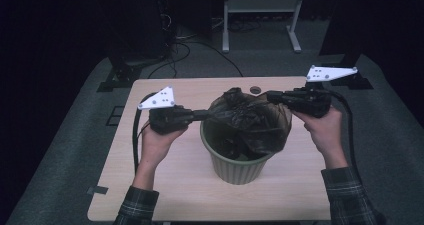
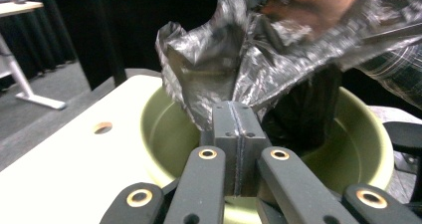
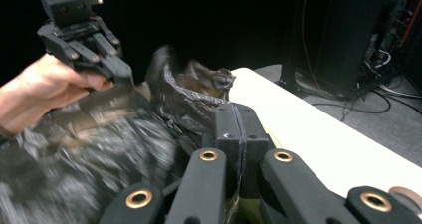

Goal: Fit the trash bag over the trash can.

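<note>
At the left of the high view I see my left hand [image 1: 159, 144] wrapped around the left hand-held gripper [image 1: 204, 115], its white three-cornered plate [image 1: 158, 98] on top and its cable [image 1: 135, 135] looping down beside the wrist. Its jaws are pressed together on the left edge of the black bin bag [image 1: 252, 119]; in the left gripper view the two jaws meet flat with the crinkled plastic [image 2: 234, 59] rising straight out of them, above the bin's green inside [image 2: 169, 134].

In the middle of the frame the green ribbed bin [image 1: 235, 167] stands upright on the pale wooden bench [image 1: 150, 185]. The bag hangs partly inside it and is stretched above its rim, spread between the two grippers. A small round hole [image 1: 255, 90] sits in the bench just behind the bag.

At the right, my right hand [image 1: 325, 130] holds the right hand-held gripper [image 1: 270, 96], clamped on the bag's upper right edge. In the right gripper view its jaws are closed with plastic [image 3: 189, 102] bunched in front of them, though the picture is blurred there. The left gripper [image 3: 124, 77] shows in that view's upper left, also gripping the bag. Plaid sleeves [image 1: 350, 195] enter at the bottom edge.
</note>
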A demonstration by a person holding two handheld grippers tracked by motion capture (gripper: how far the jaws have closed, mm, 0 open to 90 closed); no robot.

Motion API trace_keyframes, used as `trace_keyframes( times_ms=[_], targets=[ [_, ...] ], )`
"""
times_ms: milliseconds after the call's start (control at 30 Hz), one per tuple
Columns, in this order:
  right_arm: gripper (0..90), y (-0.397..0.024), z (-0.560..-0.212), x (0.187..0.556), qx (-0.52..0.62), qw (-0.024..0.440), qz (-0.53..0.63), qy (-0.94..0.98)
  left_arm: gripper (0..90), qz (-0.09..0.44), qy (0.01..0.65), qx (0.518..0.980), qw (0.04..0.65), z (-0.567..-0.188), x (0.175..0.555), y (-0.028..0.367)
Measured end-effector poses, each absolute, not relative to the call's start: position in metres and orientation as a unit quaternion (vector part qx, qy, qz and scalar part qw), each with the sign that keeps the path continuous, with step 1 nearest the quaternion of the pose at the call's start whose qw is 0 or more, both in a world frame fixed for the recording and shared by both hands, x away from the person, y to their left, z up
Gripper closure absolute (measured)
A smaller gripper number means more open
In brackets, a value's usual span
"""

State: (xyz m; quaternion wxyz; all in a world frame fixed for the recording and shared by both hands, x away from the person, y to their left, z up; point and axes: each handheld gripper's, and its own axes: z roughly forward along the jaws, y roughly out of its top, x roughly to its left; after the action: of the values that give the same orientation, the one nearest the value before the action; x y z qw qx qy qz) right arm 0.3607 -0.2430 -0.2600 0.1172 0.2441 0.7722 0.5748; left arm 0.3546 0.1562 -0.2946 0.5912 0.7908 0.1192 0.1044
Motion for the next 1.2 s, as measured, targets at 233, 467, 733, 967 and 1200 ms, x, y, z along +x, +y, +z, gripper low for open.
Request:
trace_keyframes(
  times_ms=[233,467,733,967,1200],
  targets=[
    [89.8,-0.261,-0.275,0.358,0.264,0.115,0.578,0.763,89.9,0.124,0.144,0.780,0.596,-0.296,0.353,0.187],
    [89.8,-0.279,-0.295,0.355,0.291,0.113,0.577,0.755,89.8,0.125,0.163,0.778,0.594,-0.309,0.351,0.203],
    [66.3,-0.283,-0.291,0.355,0.285,0.109,0.591,0.746,89.6,0.112,0.142,0.780,0.600,-0.308,0.350,0.192],
    [54.2,-0.286,-0.267,0.352,0.279,0.127,0.605,0.735,89.6,0.101,0.130,0.778,0.606,-0.307,0.349,0.184],
    [47.3,-0.280,-0.245,0.347,0.261,0.138,0.615,0.731,89.7,0.092,0.118,0.785,0.601,-0.307,0.348,0.173]
  ],
)
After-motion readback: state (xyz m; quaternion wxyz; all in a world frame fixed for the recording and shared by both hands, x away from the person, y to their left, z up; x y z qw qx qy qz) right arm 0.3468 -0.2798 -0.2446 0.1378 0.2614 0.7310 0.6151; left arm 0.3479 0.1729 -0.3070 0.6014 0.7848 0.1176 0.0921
